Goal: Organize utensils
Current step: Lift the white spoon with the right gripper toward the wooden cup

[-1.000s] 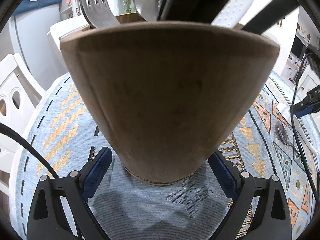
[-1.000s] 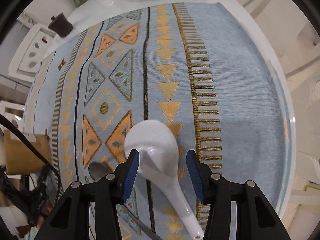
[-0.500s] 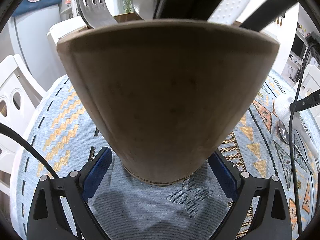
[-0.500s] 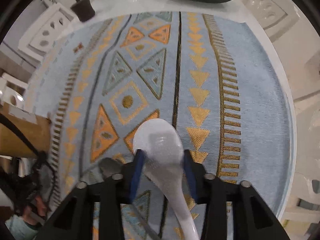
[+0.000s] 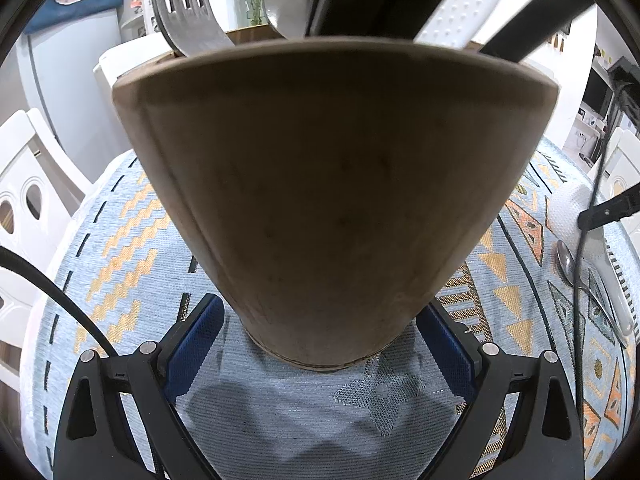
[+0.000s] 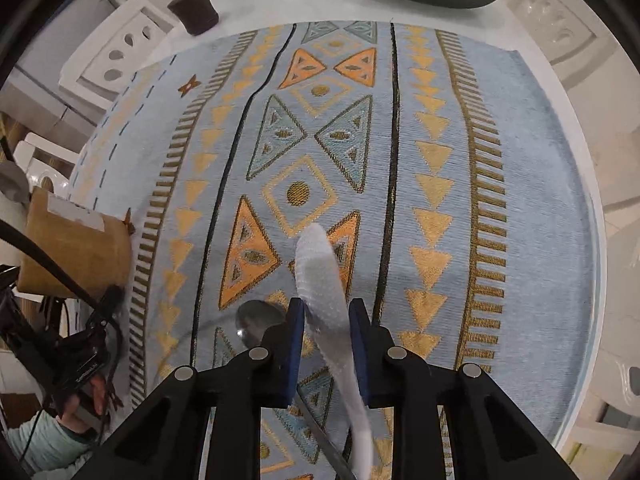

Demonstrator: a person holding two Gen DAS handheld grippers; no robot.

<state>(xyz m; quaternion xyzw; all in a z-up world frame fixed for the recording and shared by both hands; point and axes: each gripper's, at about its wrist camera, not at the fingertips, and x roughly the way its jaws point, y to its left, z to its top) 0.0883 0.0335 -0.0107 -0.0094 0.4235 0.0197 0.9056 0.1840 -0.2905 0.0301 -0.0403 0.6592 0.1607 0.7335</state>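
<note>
The wooden utensil holder (image 5: 336, 200) hides its utensils' lower parts; the picture's top edge crops their upper ends.

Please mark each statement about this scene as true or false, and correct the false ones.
1. The right gripper is closed on the white spoon. True.
2. The wooden holder is empty. False: forks and other utensils stand in it.
3. A metal spoon lies on the cloth beside the white spoon. True.
4. The left gripper holds a fork. False: its jaws flank the holder's base.
</note>
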